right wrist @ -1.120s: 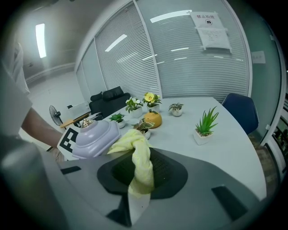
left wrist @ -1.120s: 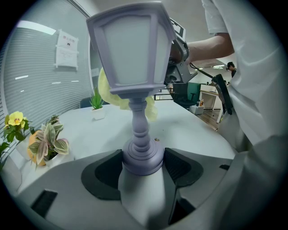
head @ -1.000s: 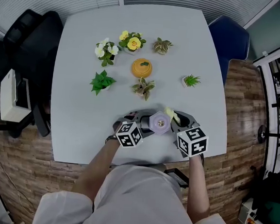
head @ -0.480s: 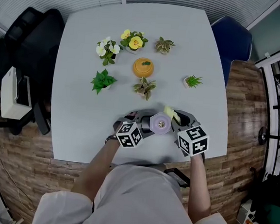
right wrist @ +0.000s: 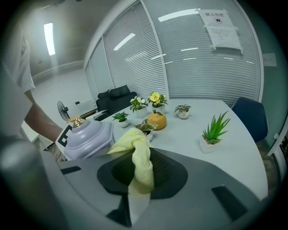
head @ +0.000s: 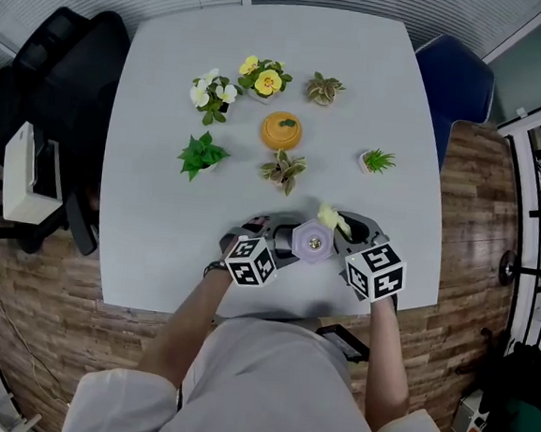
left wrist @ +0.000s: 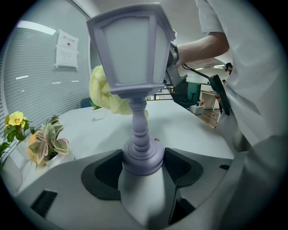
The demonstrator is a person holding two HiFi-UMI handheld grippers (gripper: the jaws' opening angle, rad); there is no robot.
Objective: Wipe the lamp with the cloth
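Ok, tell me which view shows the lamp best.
The left gripper view: the lamp, lantern head to base, held in the tongs of the left gripper. The head view shows only its top; the right gripper view, its cap beside the yellow cloth.

The left forearm [head: 189, 318] and right forearm [head: 380, 356] reach forward, bare below white sleeves, the hands close together. The left hand-held gripper [head: 279, 242] tilts downward, its jaws set wide and pressed on either side of the lamp's [left wrist: 130, 49] round base. Just beside it, the right hand-held gripper [head: 347, 228] tilts downward too, jaws pinched on the cloth [right wrist: 137, 159].
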